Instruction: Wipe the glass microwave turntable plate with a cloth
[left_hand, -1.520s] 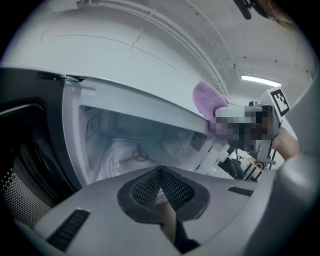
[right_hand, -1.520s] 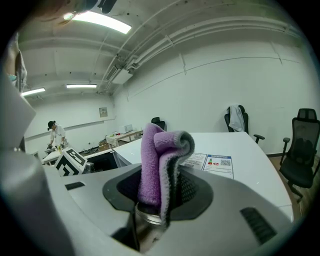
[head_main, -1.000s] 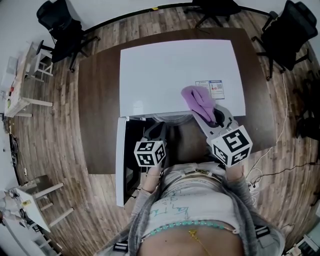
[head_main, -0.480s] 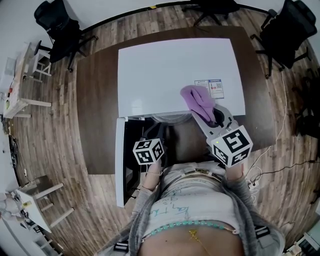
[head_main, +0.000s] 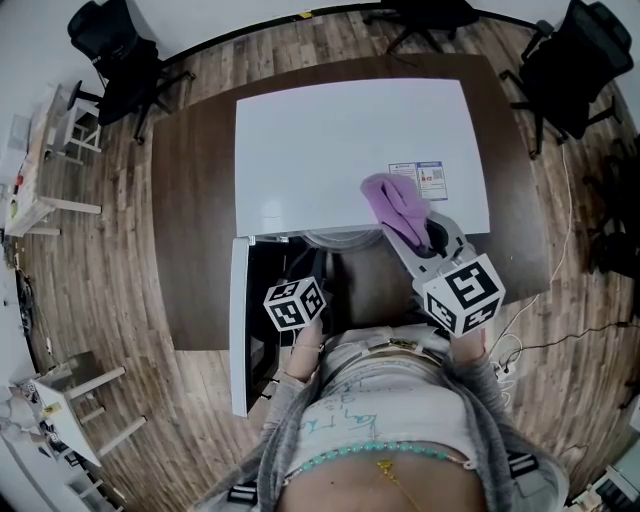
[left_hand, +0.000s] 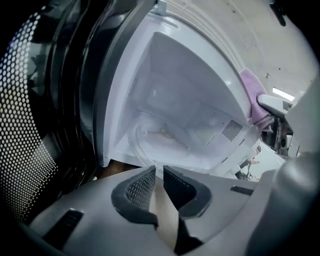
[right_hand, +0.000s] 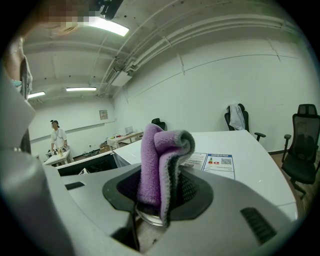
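The microwave (head_main: 340, 150) stands on a brown table (head_main: 195, 200). Its door (left_hand: 30, 125) hangs open off the left side of the cavity, with the perforated window screen facing inward. Just in front of the cavity mouth, toward the door side, the left gripper (left_hand: 159, 171) points down into the opening. Its jaws are parting, with a narrow slit between the pads and nothing in it. Beyond the jaws, the glass turntable plate (left_hand: 160, 136) lies flat on the floor of the white cavity, and neither gripper touches it. Further right, over the front right part of the microwave's top, the right gripper (right_hand: 161, 197) has its jaws closed on a folded purple cloth (right_hand: 162, 155). The cloth stands upright out of the pads. A printed label (head_main: 432, 178) sits on the microwave's top just beside the cloth.
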